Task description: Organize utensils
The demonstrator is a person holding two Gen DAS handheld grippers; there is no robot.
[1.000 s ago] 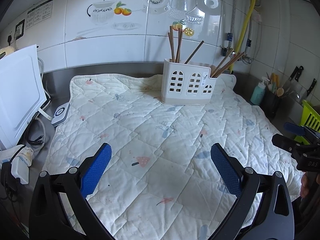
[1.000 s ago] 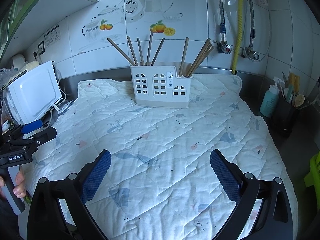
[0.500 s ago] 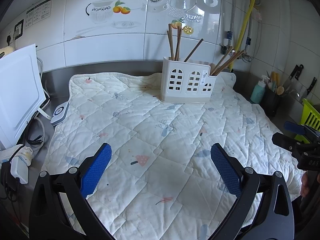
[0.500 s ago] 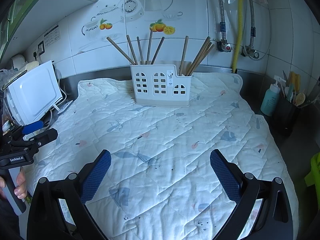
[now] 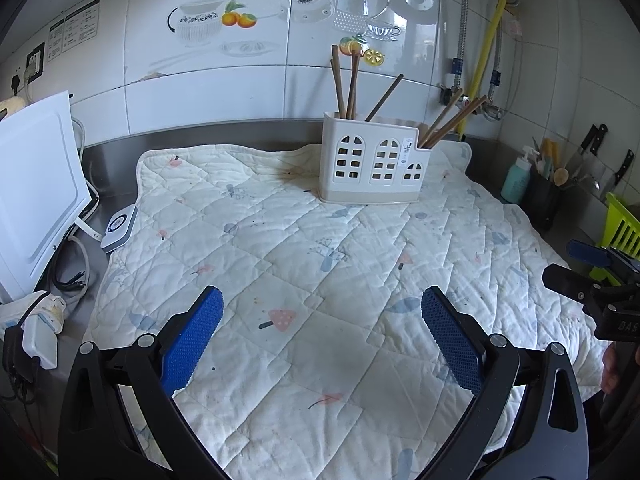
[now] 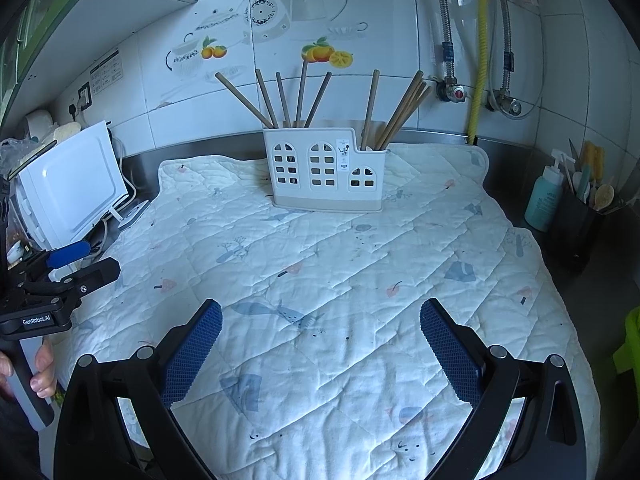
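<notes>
A white utensil holder (image 5: 374,162) (image 6: 326,172) with window cut-outs stands at the back of a quilted mat (image 5: 320,264) (image 6: 340,280). Several brown chopsticks (image 5: 344,80) (image 6: 280,98) lean in its taller left section, and several more (image 5: 454,120) (image 6: 400,110) fan out of the lower right section. My left gripper (image 5: 322,312) is open over the mat's near part, with nothing between its blue pads. My right gripper (image 6: 321,316) hangs open and holds nothing either. Each gripper shows at the edge of the other's view, held by a hand: right gripper (image 5: 592,276), left gripper (image 6: 76,264).
A white appliance (image 5: 36,192) (image 6: 72,188) with cables and plugs sits left of the mat. On the right stand a teal bottle (image 6: 544,196), a dark pot of tools (image 6: 578,220), knives (image 5: 596,144) and a green rack (image 5: 622,226). Pipes and a yellow hose (image 6: 480,52) run up the tiled wall.
Both views have crept slightly; the holder sits marginally lower and closer in the frames. Both grippers stay open and empty. Nothing on the mat has moved.
</notes>
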